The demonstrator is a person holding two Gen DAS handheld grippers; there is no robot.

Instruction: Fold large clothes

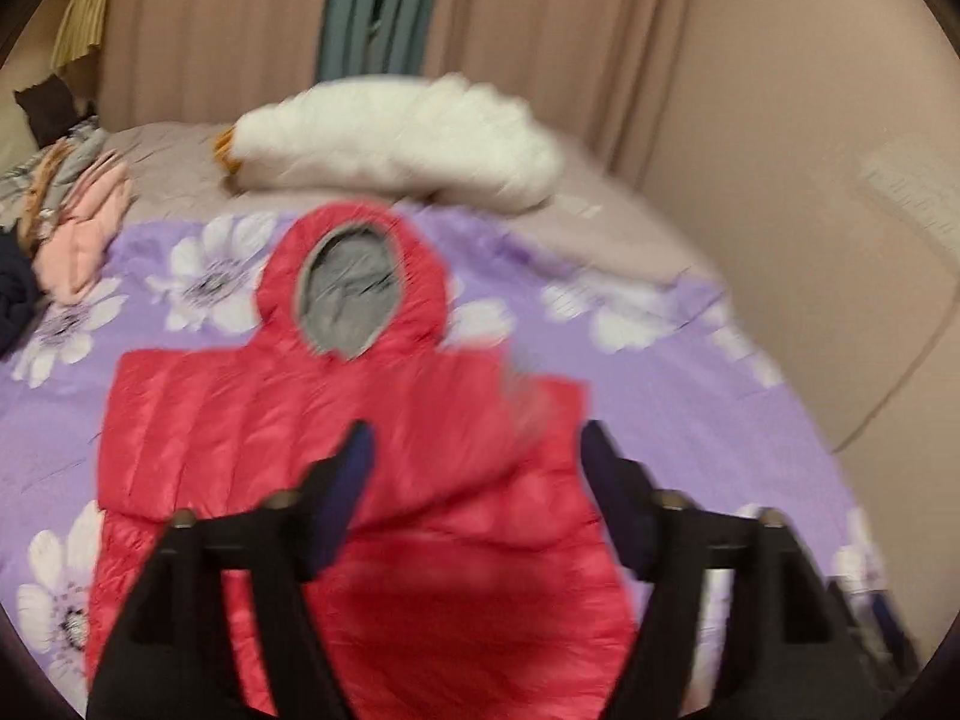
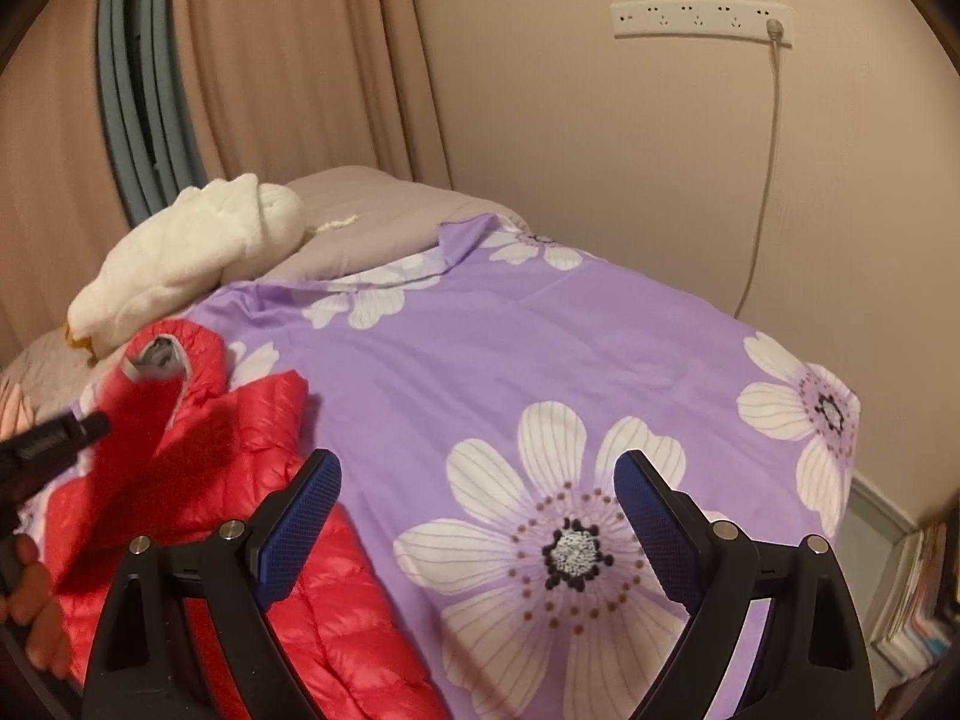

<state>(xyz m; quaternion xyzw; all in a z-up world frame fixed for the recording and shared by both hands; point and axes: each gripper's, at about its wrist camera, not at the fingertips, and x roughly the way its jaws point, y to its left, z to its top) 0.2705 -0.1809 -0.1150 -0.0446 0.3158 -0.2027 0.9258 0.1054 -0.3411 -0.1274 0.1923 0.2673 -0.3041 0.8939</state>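
A red puffer jacket (image 1: 336, 438) with a grey-lined hood (image 1: 354, 294) lies on the purple floral bedsheet (image 1: 630, 324), sleeves folded in. My left gripper (image 1: 474, 450) is open above the jacket's middle; the view is blurred. In the right wrist view the jacket (image 2: 252, 468) lies at the left, and part of it is lifted and blurred beside the left gripper's black body (image 2: 54, 438). My right gripper (image 2: 477, 480) is open and empty above the sheet (image 2: 480, 348), just right of the jacket's edge.
A white fluffy garment (image 1: 408, 138) lies at the bed's far end on a beige cover (image 2: 372, 210). Pink and other clothes (image 1: 78, 222) are piled at the left. A wall (image 2: 600, 150) with a power strip (image 2: 702, 18) and cable runs along the right. Curtains hang behind.
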